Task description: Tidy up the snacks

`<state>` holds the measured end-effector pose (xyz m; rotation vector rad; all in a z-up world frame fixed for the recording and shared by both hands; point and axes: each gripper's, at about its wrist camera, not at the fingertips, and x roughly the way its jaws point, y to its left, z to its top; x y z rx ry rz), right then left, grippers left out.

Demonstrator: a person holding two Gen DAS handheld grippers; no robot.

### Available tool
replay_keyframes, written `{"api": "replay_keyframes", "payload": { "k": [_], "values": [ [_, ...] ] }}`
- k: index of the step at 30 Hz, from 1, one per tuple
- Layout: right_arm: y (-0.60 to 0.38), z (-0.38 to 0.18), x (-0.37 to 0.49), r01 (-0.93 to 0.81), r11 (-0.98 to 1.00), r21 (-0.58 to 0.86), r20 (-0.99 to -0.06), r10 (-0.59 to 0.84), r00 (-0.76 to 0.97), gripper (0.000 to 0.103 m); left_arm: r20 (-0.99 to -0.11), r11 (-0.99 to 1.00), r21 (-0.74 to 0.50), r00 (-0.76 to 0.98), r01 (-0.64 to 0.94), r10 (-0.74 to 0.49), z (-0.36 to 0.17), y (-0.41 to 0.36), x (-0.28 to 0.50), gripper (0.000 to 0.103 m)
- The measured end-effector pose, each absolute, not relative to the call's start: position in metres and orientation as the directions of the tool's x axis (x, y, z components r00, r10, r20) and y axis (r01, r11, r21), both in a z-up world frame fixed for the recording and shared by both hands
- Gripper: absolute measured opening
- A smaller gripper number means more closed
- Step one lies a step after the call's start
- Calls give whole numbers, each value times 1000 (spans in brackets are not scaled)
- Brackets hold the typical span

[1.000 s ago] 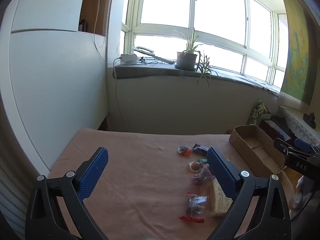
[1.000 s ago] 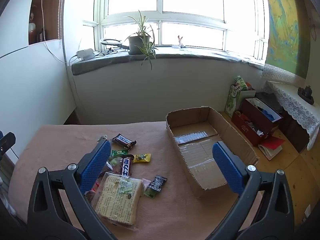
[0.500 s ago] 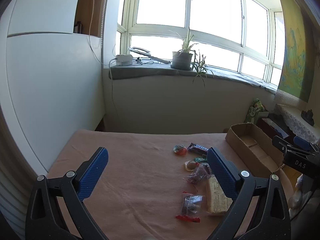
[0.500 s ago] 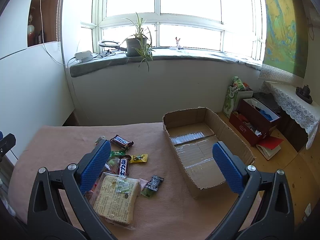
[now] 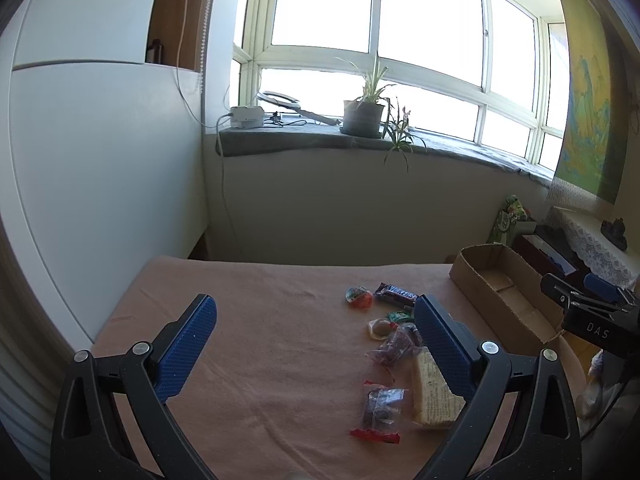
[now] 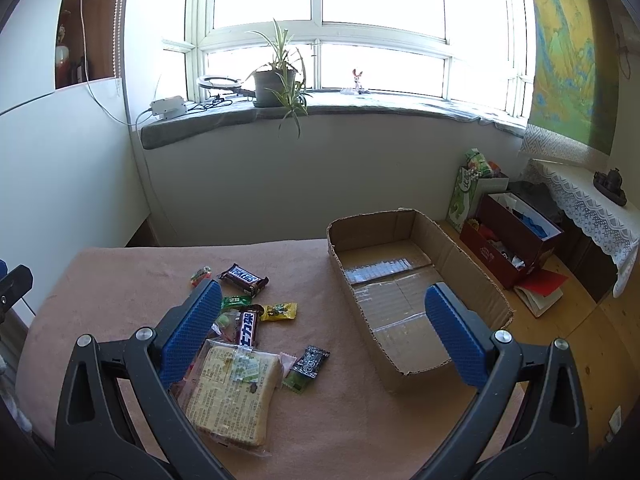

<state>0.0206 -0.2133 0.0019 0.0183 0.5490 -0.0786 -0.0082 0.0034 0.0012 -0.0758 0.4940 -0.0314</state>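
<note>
A pile of snacks lies on the pink-covered table [image 6: 120, 280]: a wrapped bread slice [image 6: 232, 394], a Snickers bar [image 6: 244, 278], an upright chocolate bar [image 6: 248, 328], a yellow candy [image 6: 280, 311] and a black packet [image 6: 310, 362]. An empty cardboard box [image 6: 400, 280] sits to their right. My right gripper [image 6: 320, 332] is open and empty above the table between snacks and box. My left gripper [image 5: 316, 344] is open and empty, left of the snacks; the bread [image 5: 432, 392] and a dark packet with red edge [image 5: 380, 408] show there.
A windowsill with a potted plant [image 6: 276, 80] runs behind the table. A white cabinet [image 5: 100, 180] stands at the left. On the floor at the right are a red box [image 6: 512, 240], a green bag [image 6: 468, 188] and a lace-covered side table [image 6: 592, 208].
Both grippers have drawn back and risen slightly, so snacks and box look a little farther away. Both stay open and empty.
</note>
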Motion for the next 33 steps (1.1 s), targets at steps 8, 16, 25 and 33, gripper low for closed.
{"api": "replay_keyframes", "payload": {
  "k": [8,16,25,33],
  "values": [
    [-213,1,20,79,997,-3,-522,-69,850,103,-473,997,-80,880,13,-49,1,3,-9,99],
    [-212,-1,21,79,997,-3,-523,-69,850,103,-475,996,-81,878,21,-57,2,2,-8,99],
    [-211,-1,21,79,997,-4,-523,-70,849,103,-476,996,-83,877,25,-61,1,2,-7,99],
    [-210,-2,21,79,997,-5,-525,-70,848,103,-479,996,-88,875,32,-70,0,2,-7,99]
  ]
}}
